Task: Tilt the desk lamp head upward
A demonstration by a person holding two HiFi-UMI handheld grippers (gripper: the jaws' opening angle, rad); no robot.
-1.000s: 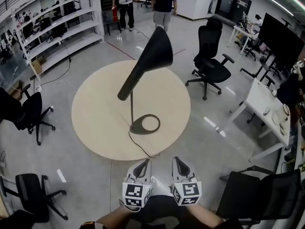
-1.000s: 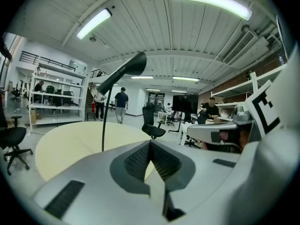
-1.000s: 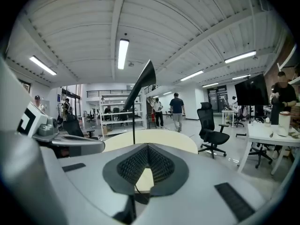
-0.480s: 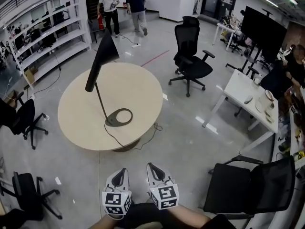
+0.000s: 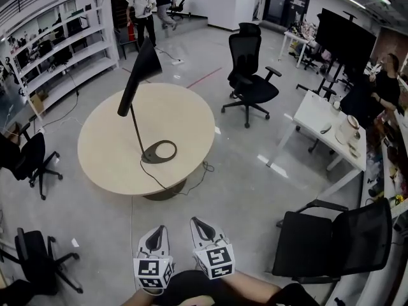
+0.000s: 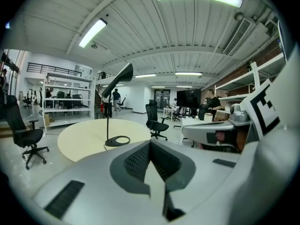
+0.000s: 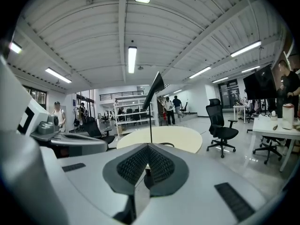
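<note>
The black desk lamp stands on a round beige table (image 5: 108,139), well ahead of me in the head view. Its cone head (image 5: 141,74) slants with the narrow end low on the left and the wide mouth up toward the back. A thin stem rises from the ring base (image 5: 159,152). My left gripper (image 5: 159,231) and right gripper (image 5: 195,222) hang side by side over the floor, short of the table, both shut on nothing. The lamp head (image 6: 119,78) shows far beyond the left gripper (image 6: 150,145). The lamp head (image 7: 155,90) also rises beyond the right gripper (image 7: 148,147).
The lamp's cord (image 5: 171,187) trails off the table's near edge to the floor. Black office chairs stand at the back right (image 5: 250,75), near right (image 5: 335,241) and left (image 5: 35,155). A white desk (image 5: 322,123) is on the right, shelving (image 5: 57,43) on the left. Two people (image 5: 152,5) are far behind.
The view has drawn back and swung, so table and lamp now sit farther off and to the left. The grippers stay shut, side by side. The people at the back walked on.
</note>
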